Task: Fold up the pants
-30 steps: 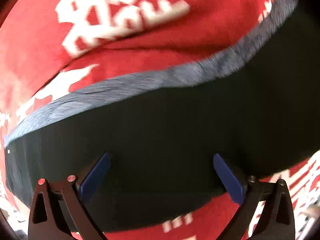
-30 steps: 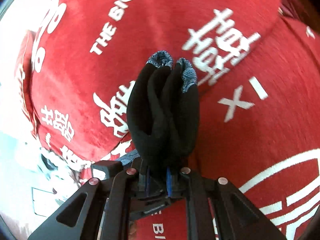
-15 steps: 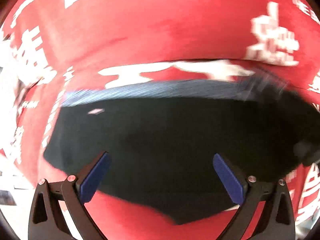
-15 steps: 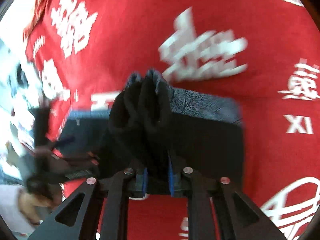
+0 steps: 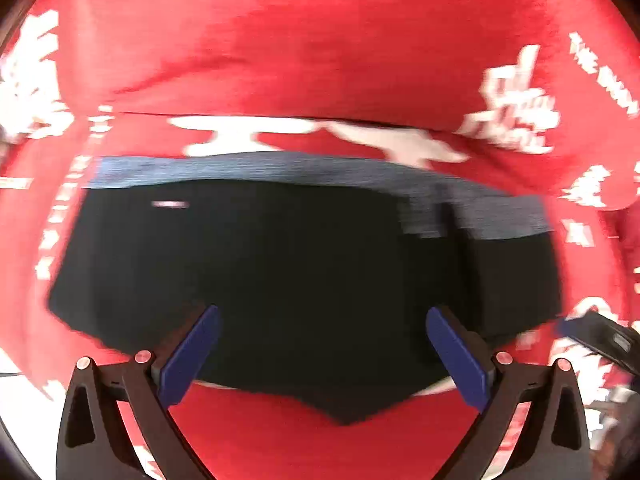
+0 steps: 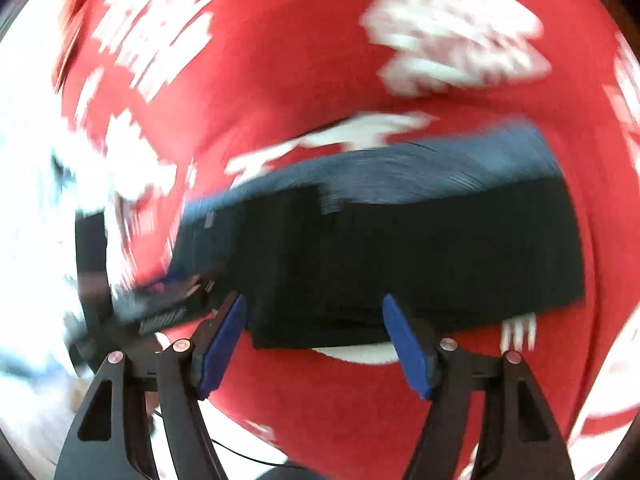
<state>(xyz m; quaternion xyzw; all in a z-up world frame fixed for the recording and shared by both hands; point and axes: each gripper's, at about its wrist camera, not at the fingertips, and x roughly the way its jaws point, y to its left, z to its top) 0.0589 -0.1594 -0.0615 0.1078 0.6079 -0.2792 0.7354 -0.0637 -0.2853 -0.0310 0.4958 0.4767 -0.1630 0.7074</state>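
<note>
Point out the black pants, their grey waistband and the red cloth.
black pants (image 5: 304, 272), left wrist view, middle of fabric
grey waistband (image 5: 280, 170), left wrist view, top edge
red cloth (image 6: 304, 60), right wrist view, bare area

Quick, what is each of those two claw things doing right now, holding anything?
Left gripper: open, holding nothing, above the black pants.
Right gripper: open, jaws just opened, pants released onto the red cloth.

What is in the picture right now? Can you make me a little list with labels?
garment: black fabric pants with blue-grey waistband, lying flat, one end folded over
surface: red cloth with white lettering
left gripper: open, empty, above the pants
right gripper: jaws just opened, pants released, nothing between the pads
fold: one side done
</note>
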